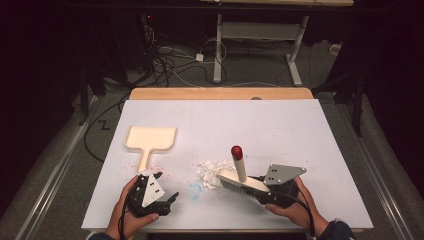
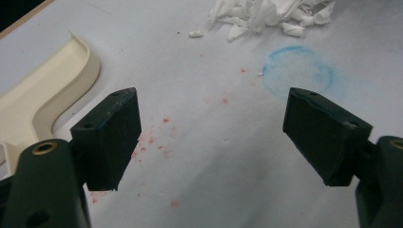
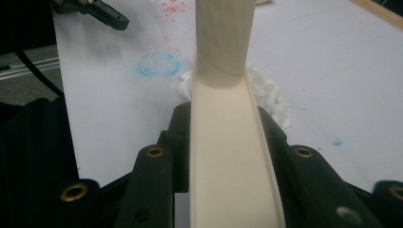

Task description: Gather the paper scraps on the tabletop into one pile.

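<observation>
Tool [image 3: 228, 142] clamps smooth cream plastic brush [image 3: 233, 180] beside crumpled paper scraps [image 1: 210, 170].

Obscured and cropped items, tabletop sweeping scene

Cream plastic dustpan [image 2: 45, 90]: cut off by the left gripper view's left edge. Cream hand brush with red-capped handle [image 3: 228, 142]: handle top cropped in the right gripper view, bristles hidden beneath its back. Shredded white paper pile [image 2: 271, 16]: cropped at the top edge.

The high view looks forward and down from above the table's [image 1: 280, 125] near edge. Each gripper view rides close above the surface. All three share the paper scraps [image 1: 209, 170] and blue ring [image 2: 298, 71], at the high view's 6 o'clock.
</observation>
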`<control>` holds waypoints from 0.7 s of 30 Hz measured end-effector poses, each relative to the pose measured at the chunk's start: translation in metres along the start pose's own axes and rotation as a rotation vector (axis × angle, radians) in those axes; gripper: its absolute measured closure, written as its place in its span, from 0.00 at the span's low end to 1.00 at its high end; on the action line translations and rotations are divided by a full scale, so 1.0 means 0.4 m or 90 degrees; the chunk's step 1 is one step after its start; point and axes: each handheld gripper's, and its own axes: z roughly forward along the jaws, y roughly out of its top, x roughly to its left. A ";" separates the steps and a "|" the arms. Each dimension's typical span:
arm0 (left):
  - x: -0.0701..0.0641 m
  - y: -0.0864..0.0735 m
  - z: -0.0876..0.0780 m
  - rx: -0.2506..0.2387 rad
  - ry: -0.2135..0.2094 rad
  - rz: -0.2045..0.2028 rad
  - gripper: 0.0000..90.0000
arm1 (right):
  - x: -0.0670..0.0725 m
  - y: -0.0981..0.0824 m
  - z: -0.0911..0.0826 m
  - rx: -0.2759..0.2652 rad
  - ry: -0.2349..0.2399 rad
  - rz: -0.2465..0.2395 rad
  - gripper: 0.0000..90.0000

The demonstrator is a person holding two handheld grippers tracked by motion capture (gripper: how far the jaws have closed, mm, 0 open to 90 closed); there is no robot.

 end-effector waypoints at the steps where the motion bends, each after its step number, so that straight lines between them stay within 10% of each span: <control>1: 0.000 0.000 -0.001 -0.001 0.000 -0.001 0.21 | 0.001 -0.001 -0.008 0.000 -0.008 -0.003 0.76; 11: -0.001 0.003 0.000 0.001 0.002 0.001 0.21 | -0.037 -0.017 -0.102 -0.073 -0.105 0.055 0.75; 21: -0.001 0.003 0.005 0.001 -0.003 -0.001 0.21 | -0.117 -0.030 0.052 -0.061 -0.266 0.097 0.76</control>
